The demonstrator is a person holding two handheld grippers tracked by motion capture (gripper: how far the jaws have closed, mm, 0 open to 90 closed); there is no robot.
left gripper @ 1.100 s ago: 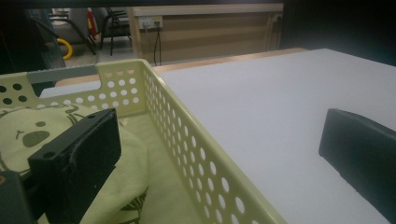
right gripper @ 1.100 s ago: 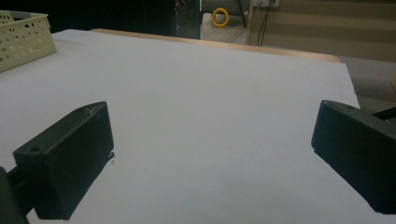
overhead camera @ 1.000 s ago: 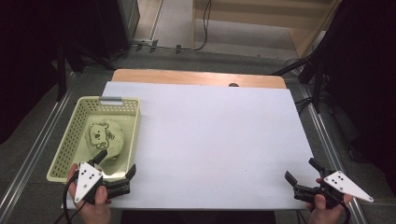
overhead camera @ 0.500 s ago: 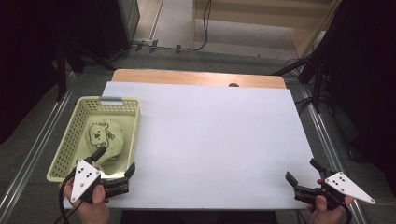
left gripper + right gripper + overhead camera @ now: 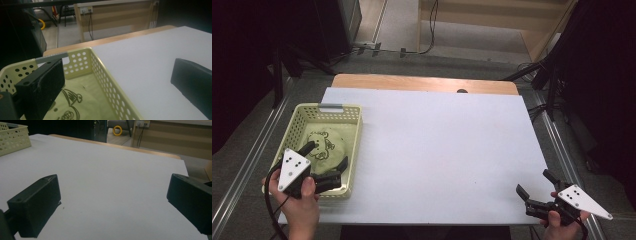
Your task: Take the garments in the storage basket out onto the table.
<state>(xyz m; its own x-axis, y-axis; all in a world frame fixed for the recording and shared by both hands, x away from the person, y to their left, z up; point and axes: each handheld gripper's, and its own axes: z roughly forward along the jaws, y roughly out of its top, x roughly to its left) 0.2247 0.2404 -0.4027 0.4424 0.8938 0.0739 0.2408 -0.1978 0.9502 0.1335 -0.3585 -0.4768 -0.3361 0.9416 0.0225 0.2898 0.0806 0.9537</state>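
A pale yellow perforated basket [image 5: 356,131] stands at the table's left. In it lies a light green cloth [image 5: 325,145] printed with a dark cartoon drawing. My left gripper [image 5: 328,155] hovers open over the basket's near right corner, one jaw above the cloth and the other outside the basket wall. In the left gripper view the basket wall [image 5: 105,75] runs between the jaws of the left gripper [image 5: 116,72], with the cloth [image 5: 82,102] below the left jaw. My right gripper [image 5: 533,182] is open at the table's near right corner, and the right gripper [image 5: 113,192] holds nothing.
A white sheet [image 5: 437,150] covers the table, with a wooden strip [image 5: 422,82] along its far edge. The basket [image 5: 13,138] also shows far off in the right gripper view. Dark stands and cables surround the table on the floor.
My left gripper has moved forward and slightly left, from the table's front edge to over the basket's near corner. The right gripper has stayed in place.
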